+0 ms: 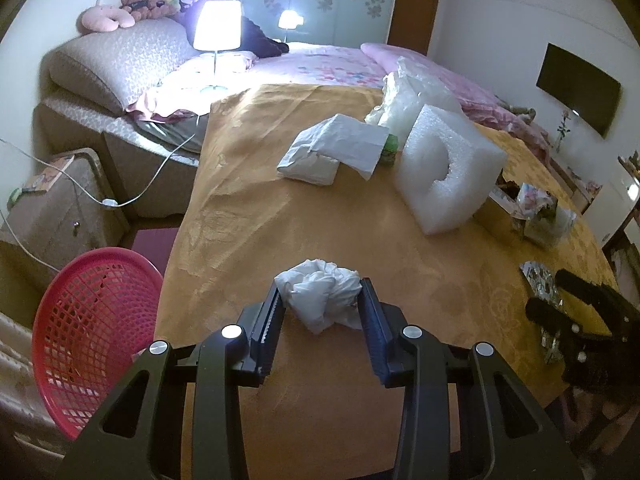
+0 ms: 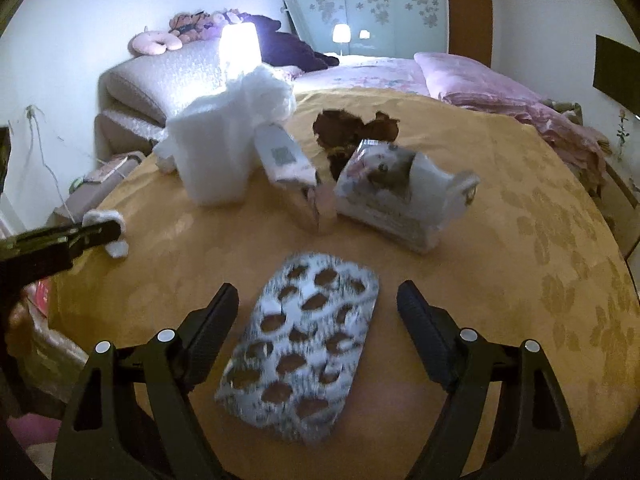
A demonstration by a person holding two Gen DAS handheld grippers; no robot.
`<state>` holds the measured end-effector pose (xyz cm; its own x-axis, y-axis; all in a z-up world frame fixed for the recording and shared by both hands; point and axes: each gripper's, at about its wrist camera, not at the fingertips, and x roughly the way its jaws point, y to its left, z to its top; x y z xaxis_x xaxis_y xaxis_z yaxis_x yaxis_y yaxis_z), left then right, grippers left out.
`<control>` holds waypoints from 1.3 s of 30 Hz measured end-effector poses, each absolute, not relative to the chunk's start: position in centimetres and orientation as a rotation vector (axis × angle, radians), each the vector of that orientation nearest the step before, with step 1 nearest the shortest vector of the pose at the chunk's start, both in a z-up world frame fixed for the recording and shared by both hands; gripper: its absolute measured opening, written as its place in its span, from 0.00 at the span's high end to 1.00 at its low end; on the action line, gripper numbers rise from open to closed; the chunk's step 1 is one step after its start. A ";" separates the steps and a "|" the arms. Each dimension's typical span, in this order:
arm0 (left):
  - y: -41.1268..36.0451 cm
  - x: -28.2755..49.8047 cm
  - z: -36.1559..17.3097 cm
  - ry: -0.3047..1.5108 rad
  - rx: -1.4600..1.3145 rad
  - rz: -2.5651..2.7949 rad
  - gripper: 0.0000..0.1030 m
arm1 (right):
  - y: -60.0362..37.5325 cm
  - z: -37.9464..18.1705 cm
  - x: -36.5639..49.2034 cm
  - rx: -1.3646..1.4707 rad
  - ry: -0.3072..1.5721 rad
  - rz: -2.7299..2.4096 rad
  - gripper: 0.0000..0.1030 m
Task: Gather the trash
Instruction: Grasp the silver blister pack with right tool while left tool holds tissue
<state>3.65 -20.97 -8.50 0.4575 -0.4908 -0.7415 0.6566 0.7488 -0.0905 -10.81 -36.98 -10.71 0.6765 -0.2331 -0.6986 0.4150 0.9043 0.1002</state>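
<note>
Crumpled white tissue (image 1: 320, 300) sits pinched between the fingers of the left gripper (image 1: 322, 304), held just above the near part of the table with its orange cloth (image 1: 248, 184). At the far left below the table edge waits a pink mesh basket (image 1: 92, 336), likely where the trash goes; it looks empty as far as its mesh shows, so the collecting seems barely begun. The right gripper (image 2: 318, 312) hovers with its jaws spread wide on either side of an emptied foil blister sheet (image 2: 304, 344) lying flat on the cloth, its pads clear of it. Much is left farther out: a white foam block (image 1: 448, 172), folded white paper (image 1: 332, 148), clear plastic wrap (image 1: 404, 92), an opened floral box (image 2: 400, 196) and a small white carton (image 2: 284, 156). Nothing blocks the path from the tissue to the basket. The flat sheet offers little edge for the right jaws to catch.
</note>
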 end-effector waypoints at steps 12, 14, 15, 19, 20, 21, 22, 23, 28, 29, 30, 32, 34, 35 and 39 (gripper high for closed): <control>-21.1 3.2 -8.6 0.826 0.232 -0.712 0.65 | -36.2 -10.9 -11.2 0.208 0.728 -0.383 0.44; -21.2 3.2 -8.7 0.825 0.231 -0.712 0.65 | -36.3 -10.9 -11.2 0.211 0.727 -0.384 0.45; -21.2 3.1 -8.7 0.825 0.232 -0.712 0.65 | -36.3 -10.8 -11.1 0.212 0.728 -0.384 0.46; -21.2 3.0 -8.6 0.824 0.232 -0.716 0.65 | -36.4 -10.9 -11.1 0.213 0.731 -0.381 0.47; -21.2 3.1 -8.5 0.824 0.231 -0.717 0.65 | -36.4 -10.8 -11.0 0.214 0.732 -0.379 0.47; -21.2 3.0 -8.4 0.824 0.229 -0.719 0.65 | -36.5 -10.7 -10.9 0.217 0.733 -0.377 0.47; -21.1 3.0 -8.4 0.823 0.229 -0.720 0.65 | -36.6 -10.7 -10.8 0.224 0.733 -0.373 0.47; -21.1 3.0 -8.3 0.822 0.228 -0.721 0.65 | -36.6 -10.6 -10.7 0.231 0.733 -0.368 0.47; -20.7 3.0 -7.8 0.810 0.221 -0.724 0.65 | -36.2 -9.9 -9.9 0.242 0.725 -0.333 0.47; -20.6 3.0 -7.7 0.808 0.219 -0.722 0.65 | -36.0 -9.7 -9.7 0.239 0.722 -0.323 0.47; -20.5 3.1 -7.6 0.806 0.217 -0.721 0.65 | -35.8 -9.5 -9.5 0.236 0.719 -0.316 0.47; -20.2 3.2 -7.3 0.801 0.211 -0.713 0.65 | -35.3 -9.0 -9.1 0.229 0.710 -0.295 0.47; -19.9 3.3 -7.1 0.795 0.203 -0.707 0.65 | -34.8 -8.6 -8.6 0.223 0.703 -0.279 0.47; -19.7 3.4 -6.9 0.790 0.200 -0.704 0.65 | -34.6 -8.3 -8.3 0.220 0.700 -0.269 0.47; -18.7 3.1 -6.0 0.765 0.205 -0.690 0.66 | -34.0 -7.7 -7.4 0.221 0.691 -0.237 0.47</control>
